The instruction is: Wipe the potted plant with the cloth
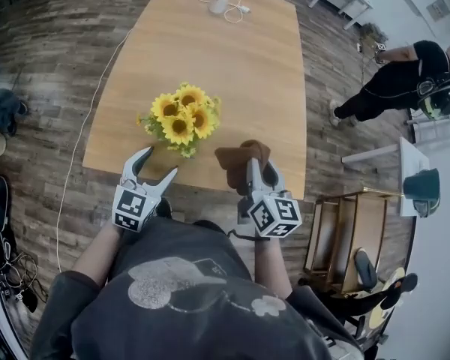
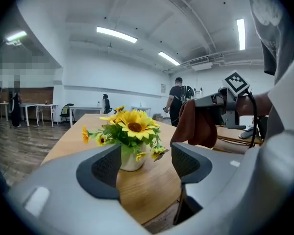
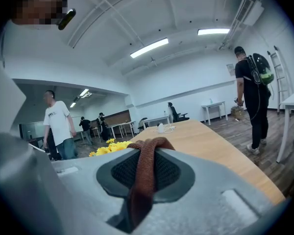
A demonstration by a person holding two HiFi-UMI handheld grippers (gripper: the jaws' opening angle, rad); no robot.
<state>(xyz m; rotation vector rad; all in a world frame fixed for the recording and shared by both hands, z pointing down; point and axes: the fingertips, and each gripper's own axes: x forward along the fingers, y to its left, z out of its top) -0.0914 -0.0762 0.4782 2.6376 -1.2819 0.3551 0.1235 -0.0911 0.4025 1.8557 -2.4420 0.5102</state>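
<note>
not started wiping yet: cloth in hand, plant untouched

the potted plant (image 1: 184,118), a bunch of yellow sunflowers in a small white pot (image 2: 131,159), stands upright on the wooden table (image 1: 247,66), near the edge closest to the person. nothing is touching it.

right gripper (image 1: 260,167): jaws clamped on the brown cloth (image 1: 240,160). the right gripper view shows a fold of the cloth (image 3: 144,175) pinched between the pads, with the rest bunched over the top. the cloth hangs just right of the flowers in the head view, near them but apart. no contact with leaves or pot that i can see.

left gripper (image 1: 160,162): jaws parted, nothing between the pads. in the left gripper view the plant (image 2: 132,131) sits framed in the gap but well beyond the tips, so it's aimed at, not grasped. the gripper hovers at the table's near edge, just left of and below the plant.

progress, as judged: cloth pickup done, both tongs set either side of the plant. all of the wiping is left. likely next the left tong steadies the pot and the right brings the cloth onto the petals or pot. the pot looks light and top-heavy, so it could tip if wiped unsupported.
</note>
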